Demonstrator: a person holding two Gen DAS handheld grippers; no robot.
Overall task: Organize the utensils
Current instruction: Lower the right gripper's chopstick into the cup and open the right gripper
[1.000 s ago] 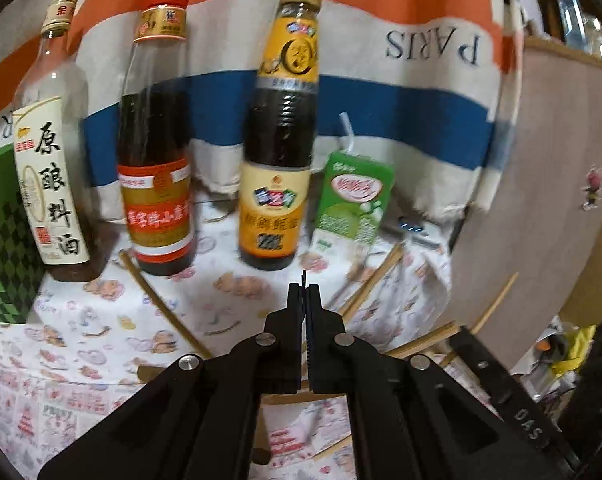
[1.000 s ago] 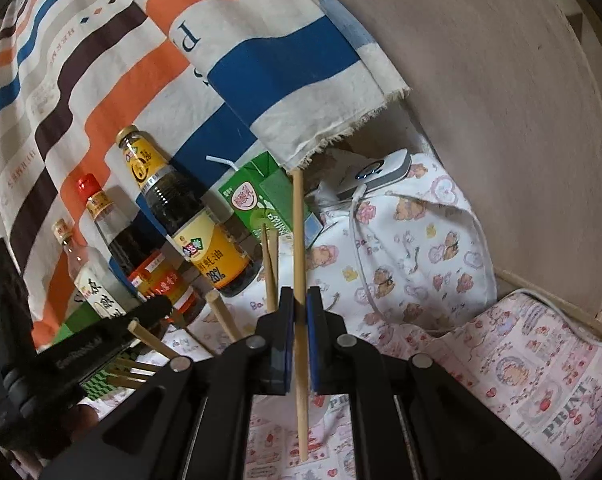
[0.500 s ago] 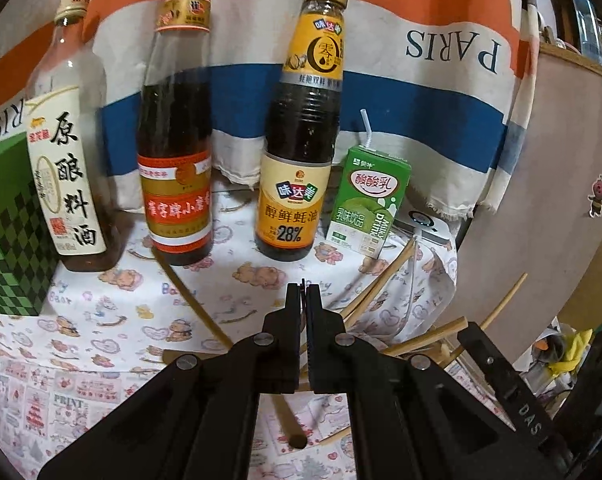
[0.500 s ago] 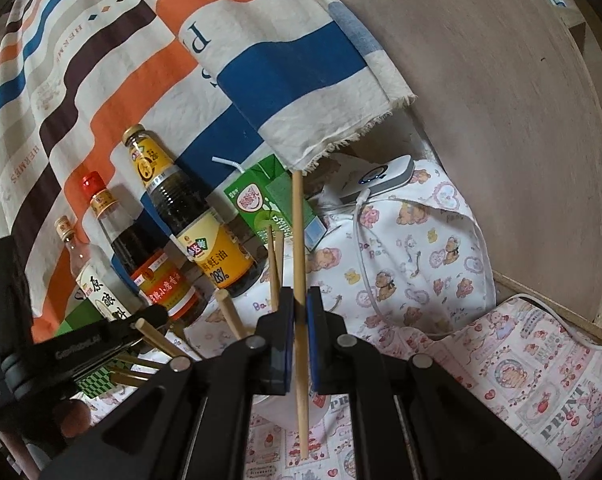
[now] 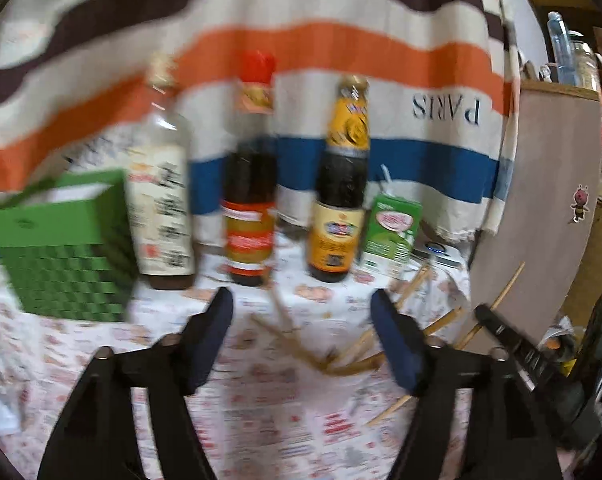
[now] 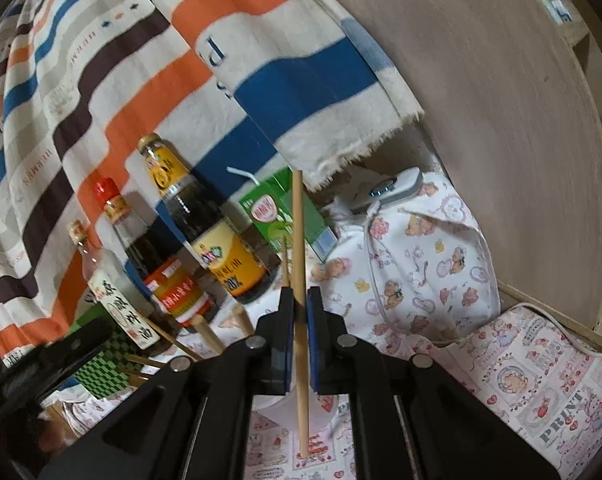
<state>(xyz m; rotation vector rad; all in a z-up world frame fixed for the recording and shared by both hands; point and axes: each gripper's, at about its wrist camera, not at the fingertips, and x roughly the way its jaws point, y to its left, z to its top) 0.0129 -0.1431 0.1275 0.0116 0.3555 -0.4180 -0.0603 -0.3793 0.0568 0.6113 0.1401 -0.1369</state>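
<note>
a striped cloth in orange, blue and brown hangs as a backdrop well beyond both claws, with "paris" printed on it. a brown wooden board stands to the right of the right claw. the counter below is covered in a printed pink-and-white sheet.

ahead of the left claw and to its left sits a green checkered box. in a row beyond the claw stand a clear bottle with a white label, a dark bottle with a red cap and a dark sauce bottle with a yellow label, then a green drink carton with a straw further right. this view is blurred.

the left claw's jaws are opening and stand wide apart with nothing between them. loose chopsticks lie scattered on the counter just beyond and to the right of it, some crossing each other.

the right claw is closed tight on a single wooden chopstick, which stands nearly upright between its pads, its upper end reaching up in front of the carton and its lower end hanging below the jaws over the counter. a white device with a cable lies on the sheet beyond and to the right of this claw.
</note>
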